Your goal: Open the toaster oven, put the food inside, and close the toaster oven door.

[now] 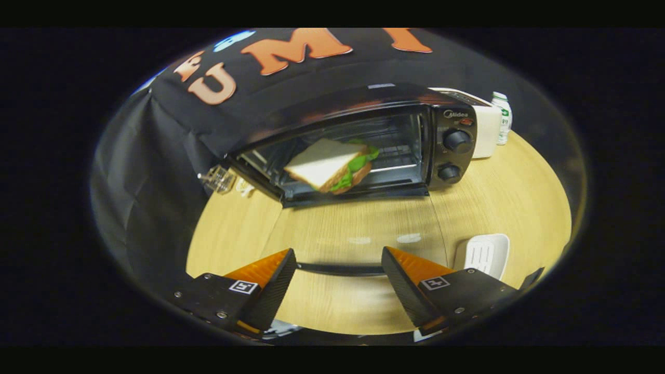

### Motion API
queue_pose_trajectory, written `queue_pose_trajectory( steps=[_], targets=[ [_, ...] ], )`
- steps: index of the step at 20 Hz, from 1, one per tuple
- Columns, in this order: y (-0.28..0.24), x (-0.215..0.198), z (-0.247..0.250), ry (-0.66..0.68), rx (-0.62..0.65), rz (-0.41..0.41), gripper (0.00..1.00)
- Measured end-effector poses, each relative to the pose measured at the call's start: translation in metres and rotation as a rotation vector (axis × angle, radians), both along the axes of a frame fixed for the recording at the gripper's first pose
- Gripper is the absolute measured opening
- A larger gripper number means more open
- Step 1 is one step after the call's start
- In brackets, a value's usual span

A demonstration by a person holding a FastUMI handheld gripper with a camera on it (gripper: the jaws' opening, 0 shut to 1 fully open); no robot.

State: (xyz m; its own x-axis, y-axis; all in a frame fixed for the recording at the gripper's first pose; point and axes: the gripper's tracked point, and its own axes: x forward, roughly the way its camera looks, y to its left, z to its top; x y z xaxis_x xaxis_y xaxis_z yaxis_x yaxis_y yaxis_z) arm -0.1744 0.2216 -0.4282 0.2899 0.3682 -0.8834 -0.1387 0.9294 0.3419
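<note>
The gripper (338, 278) is hovering with its fingers spread wide and holding nothing, above the near edge of the round pale wooden table (363, 223). A dark thin bar (340, 269) is running between the fingers just above the wood. A broad stretch of bare table is lying open between the fingers and the black toaster oven (358, 140), which is sitting toward the far edge against the black cloth wall. The triangular sandwich with white bread and green lettuce (332, 166) is resting inside the oven, seen through the front; whether the glass door is shut or open is hard to tell. A white ribbed dish (486, 254) is lying near the right edge, just beyond the right finger and partly cut off by it. A white box-shaped appliance (486, 130) and a small white bottle (502, 118) are standing behind the oven's right side. A small clear object (218, 179) at the oven's left is too blurred to identify.
</note>
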Motion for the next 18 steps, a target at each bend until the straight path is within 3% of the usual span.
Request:
queue_pose_trajectory(
  steps=[7, 18],
  targets=[
    [0.000, -0.052, -0.033, 0.074, -0.099, 0.126, 0.97],
    [0.009, -0.039, -0.078, 0.090, -0.199, 0.097, 0.96]
  ],
)
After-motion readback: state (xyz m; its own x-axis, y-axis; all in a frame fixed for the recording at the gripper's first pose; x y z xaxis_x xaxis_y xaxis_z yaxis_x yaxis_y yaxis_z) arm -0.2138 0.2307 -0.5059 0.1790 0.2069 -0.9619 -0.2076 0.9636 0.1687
